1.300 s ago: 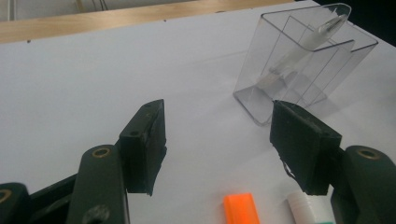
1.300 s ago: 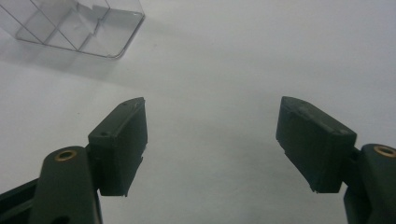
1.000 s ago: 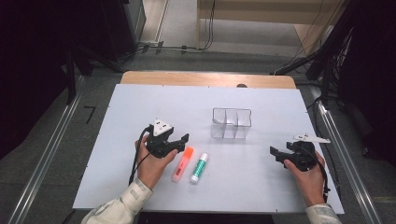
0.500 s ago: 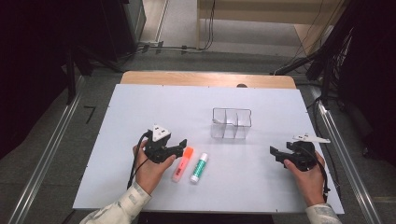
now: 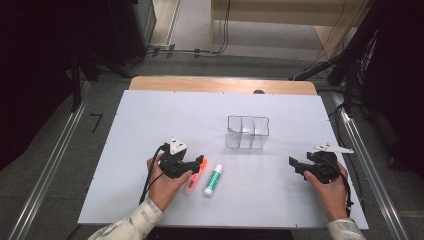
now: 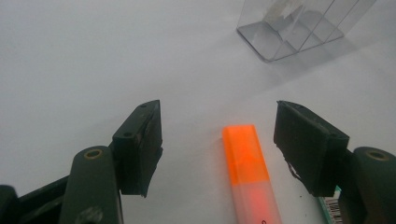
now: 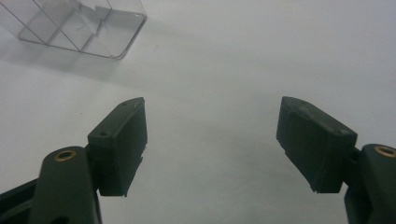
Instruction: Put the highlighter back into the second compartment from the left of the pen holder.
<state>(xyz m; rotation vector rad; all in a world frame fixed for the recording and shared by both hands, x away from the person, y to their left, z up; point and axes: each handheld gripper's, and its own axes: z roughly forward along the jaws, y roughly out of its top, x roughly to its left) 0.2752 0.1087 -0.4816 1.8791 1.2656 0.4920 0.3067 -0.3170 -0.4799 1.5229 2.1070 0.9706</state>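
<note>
Orange translucent plastic highlighter (image 6: 245, 177) lies on the white worktop (image 5: 150, 125) between my left gripper's (image 6: 217, 140) released jaws, long axis running along them; my right gripper (image 7: 210, 144) gapes empty, well apart.

No readable text anywhere. The orange highlighter (image 6: 246, 172) has a trace of dark print at the bottom edge of the left gripper view, cut off and illegible. A barcode strip shows on the green-and-white marker (image 6: 330, 205) at the lower right of that view; its digits are too small to read. In the high view both labels are blurred.
</note>
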